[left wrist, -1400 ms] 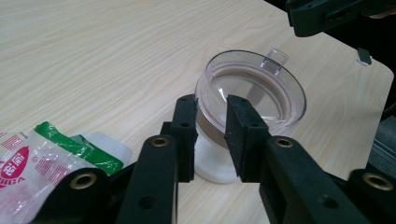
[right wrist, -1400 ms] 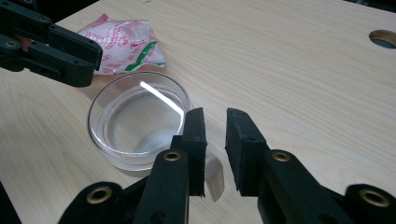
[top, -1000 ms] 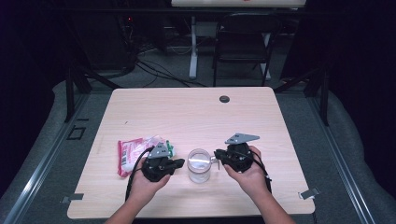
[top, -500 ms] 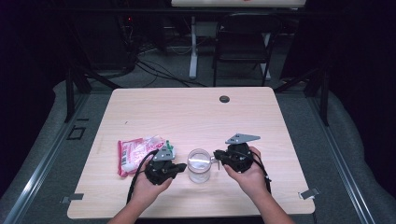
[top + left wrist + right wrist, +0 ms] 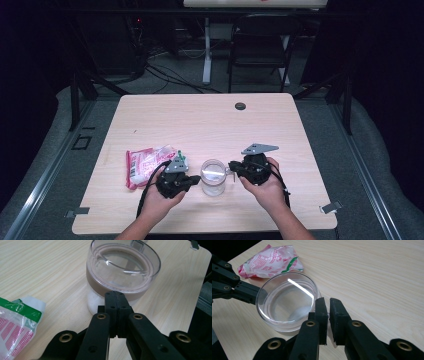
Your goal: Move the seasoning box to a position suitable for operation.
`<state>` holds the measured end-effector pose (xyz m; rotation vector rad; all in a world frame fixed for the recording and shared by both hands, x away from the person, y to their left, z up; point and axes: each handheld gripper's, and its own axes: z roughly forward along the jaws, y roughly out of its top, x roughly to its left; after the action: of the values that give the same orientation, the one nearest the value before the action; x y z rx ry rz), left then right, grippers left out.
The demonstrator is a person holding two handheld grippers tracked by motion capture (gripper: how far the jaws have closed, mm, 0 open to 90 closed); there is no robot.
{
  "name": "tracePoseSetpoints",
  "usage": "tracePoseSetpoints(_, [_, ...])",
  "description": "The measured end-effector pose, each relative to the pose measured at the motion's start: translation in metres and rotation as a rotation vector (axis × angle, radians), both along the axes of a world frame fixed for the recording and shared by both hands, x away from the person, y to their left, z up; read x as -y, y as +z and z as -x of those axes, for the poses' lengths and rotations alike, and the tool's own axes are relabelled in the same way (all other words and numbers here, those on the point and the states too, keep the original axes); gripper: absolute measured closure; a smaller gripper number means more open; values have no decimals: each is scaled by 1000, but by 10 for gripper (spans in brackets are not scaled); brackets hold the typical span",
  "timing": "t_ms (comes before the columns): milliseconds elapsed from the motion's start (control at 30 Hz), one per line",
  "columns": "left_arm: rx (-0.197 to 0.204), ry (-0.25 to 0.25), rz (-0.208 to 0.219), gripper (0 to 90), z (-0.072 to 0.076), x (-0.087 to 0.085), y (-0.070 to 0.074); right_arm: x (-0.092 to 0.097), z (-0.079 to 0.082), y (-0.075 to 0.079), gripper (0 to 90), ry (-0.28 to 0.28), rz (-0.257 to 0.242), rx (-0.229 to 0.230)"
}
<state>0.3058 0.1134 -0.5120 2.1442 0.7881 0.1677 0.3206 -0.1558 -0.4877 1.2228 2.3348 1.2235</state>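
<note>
A clear jar [image 5: 213, 176] with a clear lid stands near the table's front edge, between the two hand-held grippers. In the left gripper view the jar [image 5: 122, 267] has something white at its bottom. My left gripper [image 5: 115, 293] is shut with nothing in it, and its tip rests against the jar's side just under the lid. From the other side, my right gripper [image 5: 327, 302] has its jaws nearly together on a small clear tab at the lid's edge. In the high view the left gripper [image 5: 196, 181] and the right gripper [image 5: 233, 168] flank the jar.
A red, white and green plastic bag [image 5: 146, 164] lies on the wooden table [image 5: 200, 125] just left of the left hand. A small black disc [image 5: 240, 106] sits near the table's far edge. A chair [image 5: 260, 50] stands beyond the table.
</note>
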Motion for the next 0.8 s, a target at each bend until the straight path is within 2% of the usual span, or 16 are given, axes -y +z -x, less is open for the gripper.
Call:
tracePoseSetpoints(433, [6,1,17,900,0,-1,7,2,0,-1,849,0,-8,-2])
tracePoseSetpoints(800, [33,-1,30,900,0,-1,16,3,1,-3,847,-6,-23,-8])
